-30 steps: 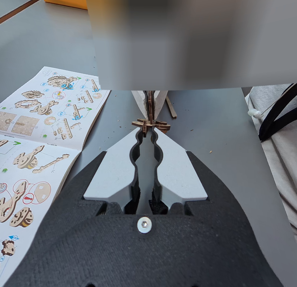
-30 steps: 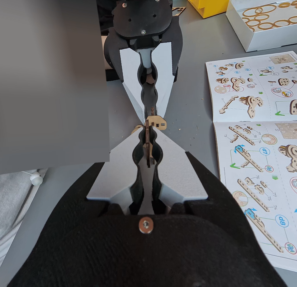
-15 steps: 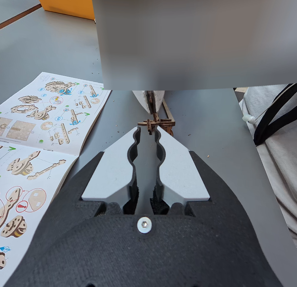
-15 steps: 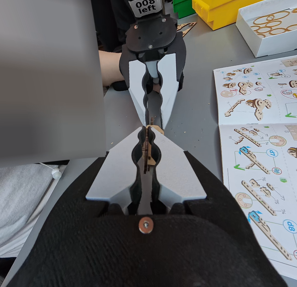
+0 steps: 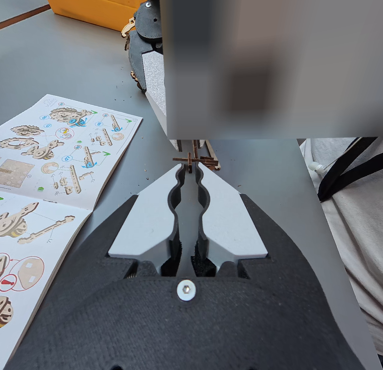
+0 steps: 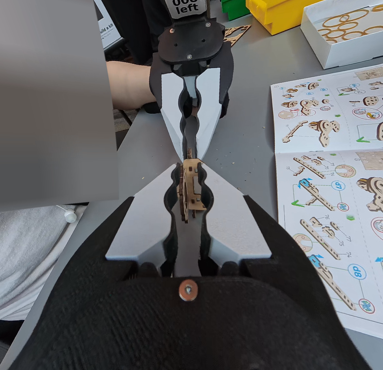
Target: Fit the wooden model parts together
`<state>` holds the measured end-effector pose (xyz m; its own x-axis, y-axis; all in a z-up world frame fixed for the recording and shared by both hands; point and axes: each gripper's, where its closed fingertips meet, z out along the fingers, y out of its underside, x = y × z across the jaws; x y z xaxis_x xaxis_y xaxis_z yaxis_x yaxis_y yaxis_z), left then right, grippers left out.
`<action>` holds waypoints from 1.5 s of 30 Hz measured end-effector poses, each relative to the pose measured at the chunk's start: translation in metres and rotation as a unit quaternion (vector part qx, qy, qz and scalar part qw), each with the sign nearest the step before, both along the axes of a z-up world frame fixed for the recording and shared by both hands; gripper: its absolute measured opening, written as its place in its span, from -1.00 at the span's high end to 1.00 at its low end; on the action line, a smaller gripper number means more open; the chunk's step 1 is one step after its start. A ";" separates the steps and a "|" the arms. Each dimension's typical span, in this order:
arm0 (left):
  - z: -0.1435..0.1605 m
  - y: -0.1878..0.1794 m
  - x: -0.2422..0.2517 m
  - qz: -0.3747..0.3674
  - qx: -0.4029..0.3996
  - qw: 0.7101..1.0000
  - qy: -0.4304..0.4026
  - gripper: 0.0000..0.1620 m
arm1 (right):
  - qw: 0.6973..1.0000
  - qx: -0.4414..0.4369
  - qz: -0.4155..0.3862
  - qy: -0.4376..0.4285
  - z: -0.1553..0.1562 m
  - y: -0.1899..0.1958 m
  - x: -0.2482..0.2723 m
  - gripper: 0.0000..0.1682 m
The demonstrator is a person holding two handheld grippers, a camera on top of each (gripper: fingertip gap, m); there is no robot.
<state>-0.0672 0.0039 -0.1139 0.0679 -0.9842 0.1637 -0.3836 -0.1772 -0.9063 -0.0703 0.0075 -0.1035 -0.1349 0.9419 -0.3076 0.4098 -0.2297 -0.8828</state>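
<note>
My left gripper (image 5: 189, 166) is shut at its tips on a small dark wooden cross-shaped part (image 5: 189, 160), just above the grey table (image 5: 62, 59). It also shows in the right wrist view (image 6: 190, 156), facing me tip to tip. My right gripper (image 6: 189, 165) is shut on a light wooden plate (image 6: 193, 183) joined to a dark toothed gear (image 6: 183, 196). The plate sits tilted between the jaws. One of the right gripper's fingers (image 5: 154, 80) shows in the left wrist view; the rest is behind a blurred patch.
An open instruction booklet (image 5: 62, 163) (image 6: 331, 173) lies beside the grippers. An orange box (image 5: 93, 5), yellow bin (image 6: 279, 5), green bin (image 6: 232, 5) and white box of wooden rings (image 6: 342, 28) stand farther back. A thin wooden strip (image 5: 211, 152) lies on the table. A person's forearm (image 6: 132, 86) and clothing (image 5: 352, 214) are at the table edge. Only a small space, under 4 cm, lies between the two pairs of fingers.
The light plate, earlier beyond my right gripper's tips, now sits tilted between its jaws, which stand wider. The left gripper's jaws spread a little, then narrowed again. Both grippers have lifted slightly.
</note>
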 end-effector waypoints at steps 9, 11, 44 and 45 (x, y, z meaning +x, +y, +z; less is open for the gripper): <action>0.002 -0.002 0.005 0.000 0.008 1.000 0.000 0.89 | 0.999 0.017 0.024 -0.024 -0.003 -0.008 0.007 0.91; 0.002 -0.002 0.005 0.002 0.009 1.000 -0.002 0.87 | 0.999 0.014 0.028 -0.024 -0.002 -0.009 0.007 0.98; 0.020 0.002 0.008 0.002 -0.033 0.997 -0.075 0.67 | 0.996 0.036 0.029 0.081 0.020 -0.008 -0.001 0.98; 0.020 0.003 0.007 0.003 -0.032 0.997 -0.075 0.68 | 0.996 0.036 0.028 0.082 0.019 -0.007 -0.001 0.98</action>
<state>-0.0600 0.0065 -0.0935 0.0438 -0.9709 0.2354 -0.2430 -0.2389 -0.9401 -0.0713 0.0002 -0.0840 -0.2300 0.9503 -0.2099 0.2699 -0.1450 -0.9519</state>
